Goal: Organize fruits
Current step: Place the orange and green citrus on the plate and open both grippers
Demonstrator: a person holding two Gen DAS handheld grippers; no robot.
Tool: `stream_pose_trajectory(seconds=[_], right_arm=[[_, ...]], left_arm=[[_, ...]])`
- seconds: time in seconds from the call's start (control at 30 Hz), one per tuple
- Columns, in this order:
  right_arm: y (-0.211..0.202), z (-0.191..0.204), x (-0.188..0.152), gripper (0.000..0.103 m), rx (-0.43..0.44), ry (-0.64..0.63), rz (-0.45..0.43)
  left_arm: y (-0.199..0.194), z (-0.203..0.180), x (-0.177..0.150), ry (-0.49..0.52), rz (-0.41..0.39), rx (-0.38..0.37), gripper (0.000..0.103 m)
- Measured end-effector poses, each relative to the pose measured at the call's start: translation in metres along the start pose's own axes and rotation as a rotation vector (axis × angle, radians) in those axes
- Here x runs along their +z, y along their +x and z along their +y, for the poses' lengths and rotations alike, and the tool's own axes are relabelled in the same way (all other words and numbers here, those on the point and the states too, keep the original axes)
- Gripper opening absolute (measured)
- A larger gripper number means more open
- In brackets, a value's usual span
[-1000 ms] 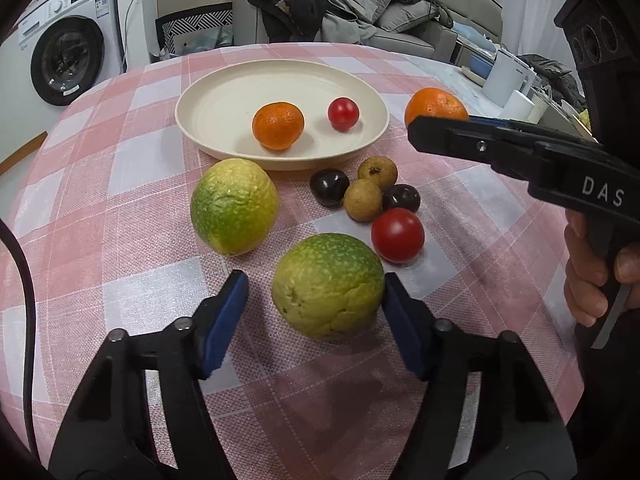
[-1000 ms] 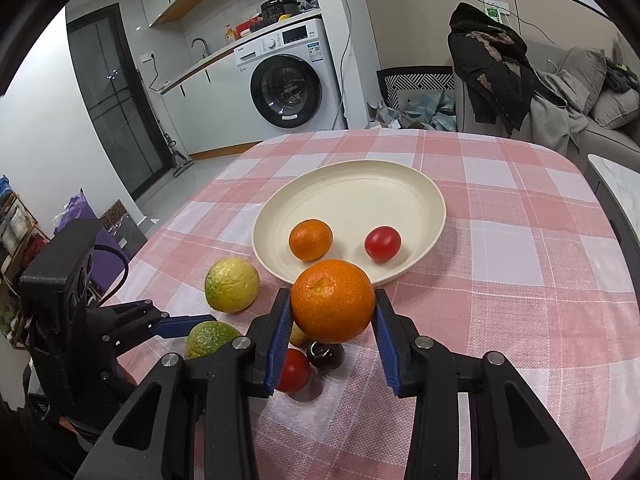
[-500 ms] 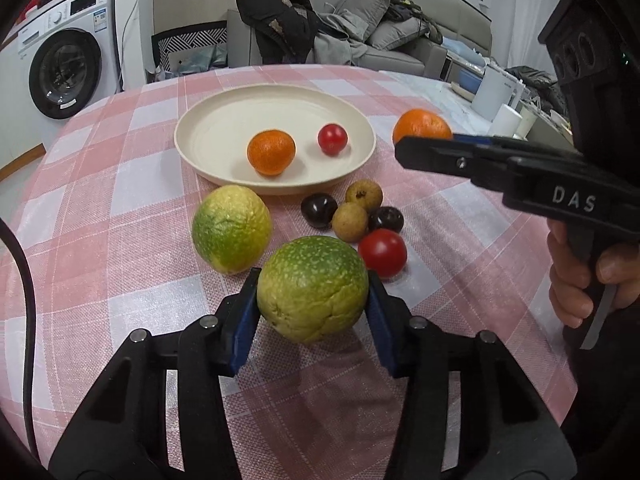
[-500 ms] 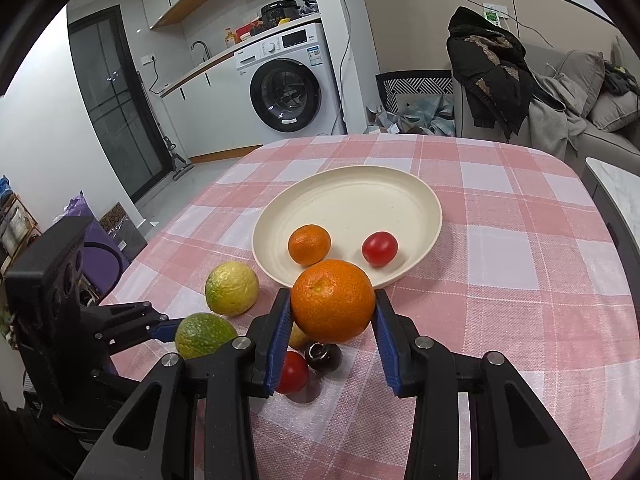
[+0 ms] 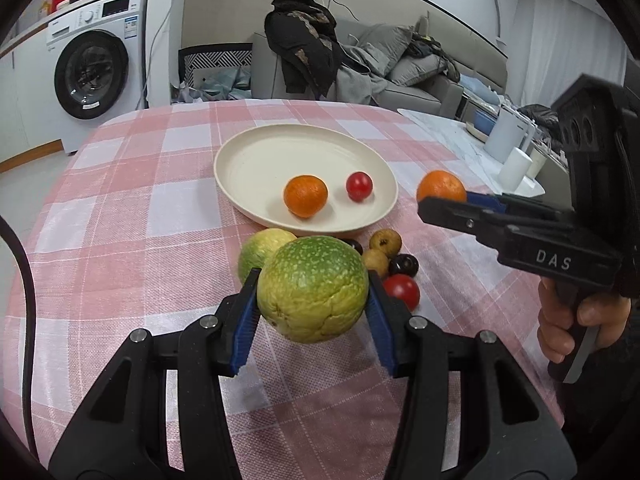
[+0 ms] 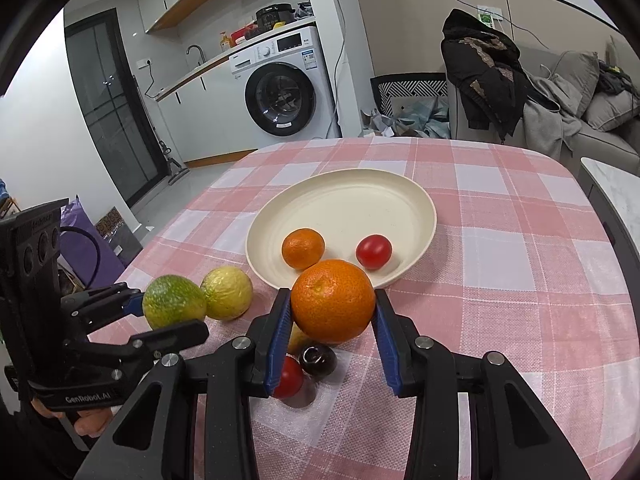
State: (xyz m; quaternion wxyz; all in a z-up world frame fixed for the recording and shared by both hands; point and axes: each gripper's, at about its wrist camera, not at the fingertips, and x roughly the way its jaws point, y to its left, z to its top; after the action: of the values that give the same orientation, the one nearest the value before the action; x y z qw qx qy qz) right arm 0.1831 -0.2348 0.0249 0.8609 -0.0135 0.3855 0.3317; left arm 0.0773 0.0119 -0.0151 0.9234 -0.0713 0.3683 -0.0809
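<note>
My left gripper (image 5: 313, 282) is shut on a mottled green citrus fruit (image 5: 312, 296) and holds it just above the pink checked cloth. The right wrist view shows that fruit (image 6: 170, 300) at the left, beside a yellow-green fruit (image 6: 228, 292) lying on the cloth. My right gripper (image 6: 332, 300) is shut on a large orange (image 6: 333, 312), held in the air by the near rim of the cream plate (image 6: 352, 196). A small orange (image 6: 303, 249) and a cherry tomato (image 6: 374, 251) lie on the plate.
Below the held fruits lie a red tomato (image 5: 401, 290), a dark plum (image 5: 403, 265) and two brown longans (image 5: 385, 241). A side table with white cups (image 5: 516, 160) stands right of the table. A washing machine (image 6: 284, 96) and a sofa (image 5: 400, 80) are behind.
The left gripper's jaws closed on the green fruit and lifted it off the cloth. The right gripper kept still with the orange in it.
</note>
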Motion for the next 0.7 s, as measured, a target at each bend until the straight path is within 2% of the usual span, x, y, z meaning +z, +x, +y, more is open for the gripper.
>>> stream_pose_trajectory(seconds=[0.33,0.7], right_arm=[[-0.001,0.003,0.006,0.040,-0.007,-0.009,-0.015],[0.009,0.002,0.034,0.040,-0.005,0.019,-0.048]], left_arm=[[0.005,0.007,0.032,-0.017,-0.037,0.043,0.046],[0.029,0.018,0.069,-0.032,-0.043,0.087,0.046]])
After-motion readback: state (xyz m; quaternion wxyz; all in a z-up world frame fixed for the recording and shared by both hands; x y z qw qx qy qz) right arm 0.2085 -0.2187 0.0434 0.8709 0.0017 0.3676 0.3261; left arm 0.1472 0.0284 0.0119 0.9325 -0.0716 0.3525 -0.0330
